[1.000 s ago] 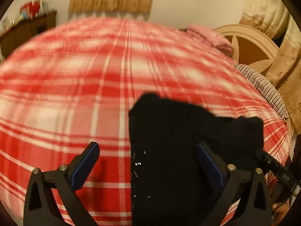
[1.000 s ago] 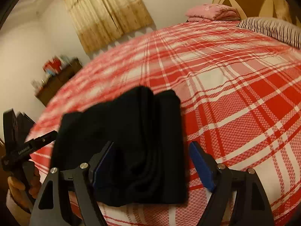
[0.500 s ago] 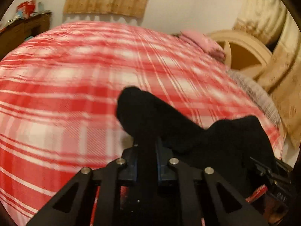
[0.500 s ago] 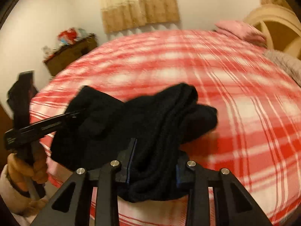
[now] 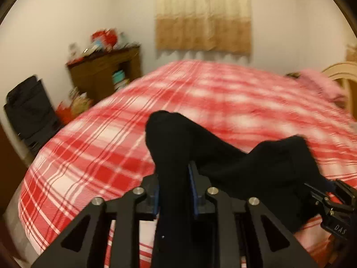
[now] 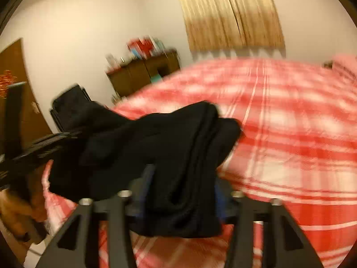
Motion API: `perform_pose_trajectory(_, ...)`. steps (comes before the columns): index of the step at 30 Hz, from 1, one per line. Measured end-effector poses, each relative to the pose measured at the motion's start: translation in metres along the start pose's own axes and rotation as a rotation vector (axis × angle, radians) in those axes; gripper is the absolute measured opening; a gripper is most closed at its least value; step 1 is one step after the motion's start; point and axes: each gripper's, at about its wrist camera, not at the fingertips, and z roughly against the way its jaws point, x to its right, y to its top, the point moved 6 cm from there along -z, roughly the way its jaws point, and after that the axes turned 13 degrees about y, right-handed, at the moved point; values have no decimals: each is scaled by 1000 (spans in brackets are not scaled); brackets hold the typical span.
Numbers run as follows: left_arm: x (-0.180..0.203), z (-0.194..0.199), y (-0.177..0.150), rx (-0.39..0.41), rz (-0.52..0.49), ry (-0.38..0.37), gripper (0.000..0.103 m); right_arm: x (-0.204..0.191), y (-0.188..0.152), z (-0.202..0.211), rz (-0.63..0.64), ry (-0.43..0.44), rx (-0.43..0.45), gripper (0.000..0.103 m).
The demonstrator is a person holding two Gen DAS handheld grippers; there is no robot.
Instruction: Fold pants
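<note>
The folded black pants [image 5: 223, 156] hang between both grippers, lifted off the red plaid bed [image 5: 100, 147]. My left gripper [image 5: 174, 192] is shut on one end of the pants; the cloth fills the gap between its blue pads. My right gripper [image 6: 180, 192] is shut on the other, thicker end of the pants [image 6: 178, 138]. The right gripper also shows at the right edge of the left wrist view [image 5: 330, 203], and the left gripper at the left edge of the right wrist view [image 6: 38, 149]. Both views are blurred by motion.
A brown cabinet [image 5: 104, 76] with clutter on top stands at the far wall by a beige curtain [image 5: 203, 13]. A black bag [image 5: 29, 114] sits on the floor beside the bed. Pink bedding [image 5: 321, 82] lies by the headboard at far right.
Both grippers closed on the pants' ends, then lifted the bundle off the bed and swung left, bringing the cabinet and black bag into view.
</note>
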Motion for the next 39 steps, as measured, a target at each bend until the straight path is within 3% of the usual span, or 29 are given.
perform_pose_trajectory(2,-12,-29,-13,-31,-46,67,43,9,-7,-17,-87,-12,-18,68)
perform_pose_trajectory(4,-21,-44,-21,-59,-72,129,62,11,-4,-8,-138,-13,39,71)
perform_pose_trajectory(5,-31,-45,-25,-68,-49,141,64,10,-1,0,-156,-16,67,71)
perform_pose_trajectory(9,-53,-17,-28,-44,60,112,75,-19,6,33,-177,17,154,72)
perform_pose_trajectory(11,-56,7,-27,-12,73,105,83,-40,5,47,-159,35,176,78)
perform_pose_trajectory(13,-57,28,-27,27,82,94,100,-68,-2,63,-113,13,195,80)
perform_pose_trajectory(16,-58,66,-29,110,74,96,103,-94,-12,77,-44,-39,199,80)
perform_pose_trajectory(21,-57,111,-42,166,26,93,103,-123,-29,101,-10,-56,222,80)
perform_pose_trajectory(30,-72,139,-57,157,49,87,103,-157,-51,137,31,-71,250,81)
perform_pose_trajectory(39,-74,163,-58,204,51,87,103,-170,-55,158,52,-87,287,83)
